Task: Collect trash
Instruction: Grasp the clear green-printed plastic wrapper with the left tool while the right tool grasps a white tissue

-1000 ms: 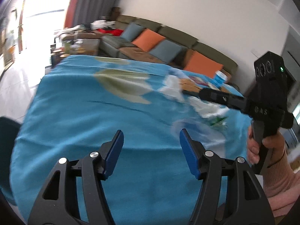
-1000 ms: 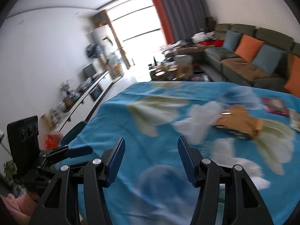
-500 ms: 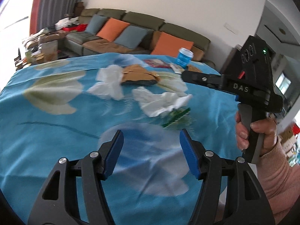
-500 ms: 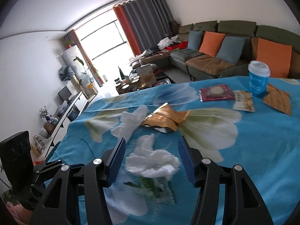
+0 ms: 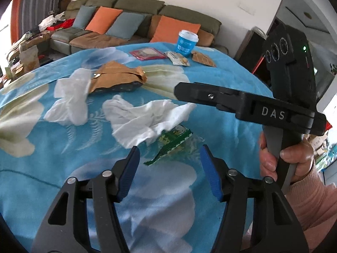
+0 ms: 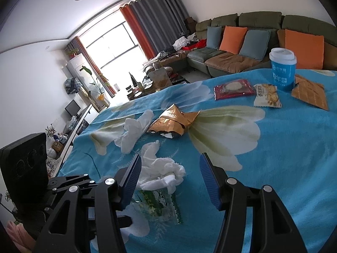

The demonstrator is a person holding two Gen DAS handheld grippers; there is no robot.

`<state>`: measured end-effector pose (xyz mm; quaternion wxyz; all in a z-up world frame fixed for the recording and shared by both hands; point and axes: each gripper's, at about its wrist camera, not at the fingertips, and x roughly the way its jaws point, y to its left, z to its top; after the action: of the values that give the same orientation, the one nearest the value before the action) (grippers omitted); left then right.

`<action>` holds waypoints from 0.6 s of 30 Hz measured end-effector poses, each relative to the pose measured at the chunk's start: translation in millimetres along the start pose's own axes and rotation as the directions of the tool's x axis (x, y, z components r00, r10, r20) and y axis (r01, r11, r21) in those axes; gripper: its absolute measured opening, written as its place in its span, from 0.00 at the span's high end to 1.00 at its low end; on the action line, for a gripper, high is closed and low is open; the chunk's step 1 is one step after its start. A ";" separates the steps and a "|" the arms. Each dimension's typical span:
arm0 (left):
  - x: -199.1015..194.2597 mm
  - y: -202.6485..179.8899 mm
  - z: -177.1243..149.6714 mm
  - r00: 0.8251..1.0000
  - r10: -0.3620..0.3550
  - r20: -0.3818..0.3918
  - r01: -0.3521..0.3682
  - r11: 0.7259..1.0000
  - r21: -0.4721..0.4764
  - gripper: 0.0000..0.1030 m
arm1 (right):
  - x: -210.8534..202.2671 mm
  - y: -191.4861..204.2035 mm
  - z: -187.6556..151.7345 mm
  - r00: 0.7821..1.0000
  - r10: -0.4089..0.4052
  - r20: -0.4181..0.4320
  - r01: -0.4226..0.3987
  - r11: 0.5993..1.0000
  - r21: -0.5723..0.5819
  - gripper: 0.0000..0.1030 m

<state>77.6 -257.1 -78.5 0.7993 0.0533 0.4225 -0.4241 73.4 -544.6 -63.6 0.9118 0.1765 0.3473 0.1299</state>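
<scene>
1. The left gripper (image 5: pixel 169 158) hovers above a table draped in a blue cloth with large white flowers (image 5: pixel 52 179); its blue-padded jaws are closing, with nothing pressed between them.
2. Seen between those jaws, a torn green and clear plastic wrapper (image 5: pixel 172 145) lies flat on the cloth, partly tucked under a crumpled white tissue (image 5: pixel 145 118).
3. The right gripper (image 6: pixel 169 168) stands with its jaws apart and empty, pointing down at the same crumpled tissue, which lies just beyond its left pad.
4. In the left wrist view the right gripper's black body, marked "DAS", reaches across above the tissue, held by a hand (image 5: pixel 288 160) in a pink knitted sleeve.
5. A second white tissue (image 5: pixel 69 99) lies further off, touching a crumpled golden-brown foil bag (image 5: pixel 118 78).
6. At the far edge of the table stand a blue paper cup with a white lid (image 6: pixel 282 71), a red flat snack packet (image 6: pixel 232 88), a white cracker packet (image 6: pixel 267 96) and a flat orange-brown sachet (image 6: pixel 310 94).
7. A long olive sofa with orange and grey-blue cushions (image 6: pixel 252 35) runs behind the table.
</scene>
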 end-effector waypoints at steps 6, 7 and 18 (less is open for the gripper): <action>9.7 -3.4 -0.9 0.999 -0.022 -0.028 0.022 1.000 0.010 0.79 | 6.0 -2.6 -1.6 1.000 0.014 -0.020 -0.014 1.000 0.001 0.46; 9.7 -3.9 -2.1 0.999 -0.026 -0.027 0.026 1.000 0.013 0.81 | 7.0 -3.2 -2.2 1.000 0.016 -0.024 -0.016 1.000 0.002 0.46; -10.6 -4.0 -14.6 0.998 -0.066 0.015 0.066 0.998 0.006 0.93 | 15.9 -1.2 -4.7 0.997 0.039 -0.065 -0.039 0.999 0.004 0.49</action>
<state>62.6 -246.4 -79.0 0.7877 0.0384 0.4168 -0.4520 81.9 -538.9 -76.7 0.8971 0.1799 0.3735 0.1527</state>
